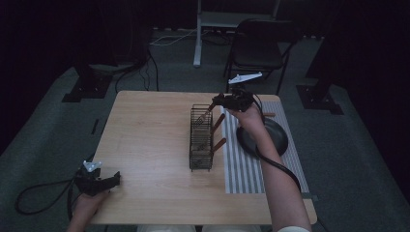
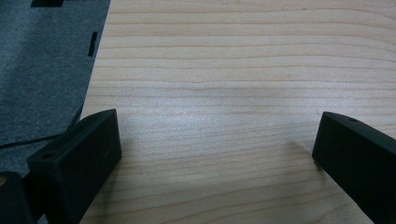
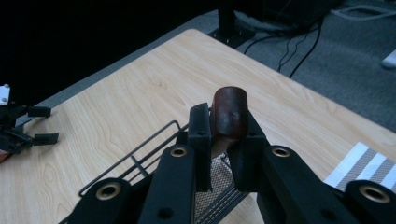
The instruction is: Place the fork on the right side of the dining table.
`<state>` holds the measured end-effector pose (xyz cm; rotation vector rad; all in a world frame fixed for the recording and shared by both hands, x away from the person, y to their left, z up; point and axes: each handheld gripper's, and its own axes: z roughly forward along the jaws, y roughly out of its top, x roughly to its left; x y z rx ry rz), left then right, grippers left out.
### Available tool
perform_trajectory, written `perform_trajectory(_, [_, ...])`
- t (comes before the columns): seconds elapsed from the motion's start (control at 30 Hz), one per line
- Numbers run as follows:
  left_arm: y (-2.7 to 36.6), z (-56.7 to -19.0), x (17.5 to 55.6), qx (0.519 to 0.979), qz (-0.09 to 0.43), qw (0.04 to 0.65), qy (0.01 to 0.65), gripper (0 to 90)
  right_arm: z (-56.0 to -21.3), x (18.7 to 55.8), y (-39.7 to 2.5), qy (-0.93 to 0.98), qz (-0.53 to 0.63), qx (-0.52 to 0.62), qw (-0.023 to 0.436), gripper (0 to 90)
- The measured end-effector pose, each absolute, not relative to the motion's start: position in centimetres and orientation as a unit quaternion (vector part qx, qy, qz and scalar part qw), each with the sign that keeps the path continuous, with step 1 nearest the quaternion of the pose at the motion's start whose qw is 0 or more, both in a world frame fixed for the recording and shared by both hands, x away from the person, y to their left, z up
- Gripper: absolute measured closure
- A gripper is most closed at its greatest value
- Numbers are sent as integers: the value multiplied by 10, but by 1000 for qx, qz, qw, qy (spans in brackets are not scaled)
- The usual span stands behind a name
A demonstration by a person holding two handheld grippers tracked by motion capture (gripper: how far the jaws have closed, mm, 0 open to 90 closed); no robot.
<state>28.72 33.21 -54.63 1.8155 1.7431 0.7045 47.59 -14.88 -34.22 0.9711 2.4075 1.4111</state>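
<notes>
A black wire basket [image 1: 201, 140] stands mid-table, with two wooden-handled utensils [image 1: 219, 144] leaning out of its right side. Over its far end my right gripper [image 1: 216, 101] is shut on the reddish-brown wooden handle [image 1: 211, 108] of a third utensil, whose metal head is down inside the basket. In the right gripper view the jaws [image 3: 224, 125] clamp that round handle [image 3: 230, 106] above the basket's rim [image 3: 140, 151]. My left gripper [image 1: 114, 180] rests at the table's front left corner. Its jaws [image 2: 217, 140] stand wide open over bare wood with nothing between them.
A grey-and-white striped mat [image 1: 241, 171] covers the table's right part, and a dark round pan [image 1: 276, 137] lies on it under the right forearm. A black chair [image 1: 256, 48] and stand bases are on the carpet beyond the table. Cables trail off the front left.
</notes>
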Motion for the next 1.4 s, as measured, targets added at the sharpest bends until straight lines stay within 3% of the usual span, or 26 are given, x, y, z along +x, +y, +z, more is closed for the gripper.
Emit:
perform_trajectory(0.87, [332, -546, 287, 671, 260, 260, 643, 16, -294, 438, -205, 769, 514, 348, 151, 805])
perform_trajectory(1.4, [332, -546, 287, 671, 260, 260, 643, 16, -312, 411, -261, 748, 504, 395, 175, 805])
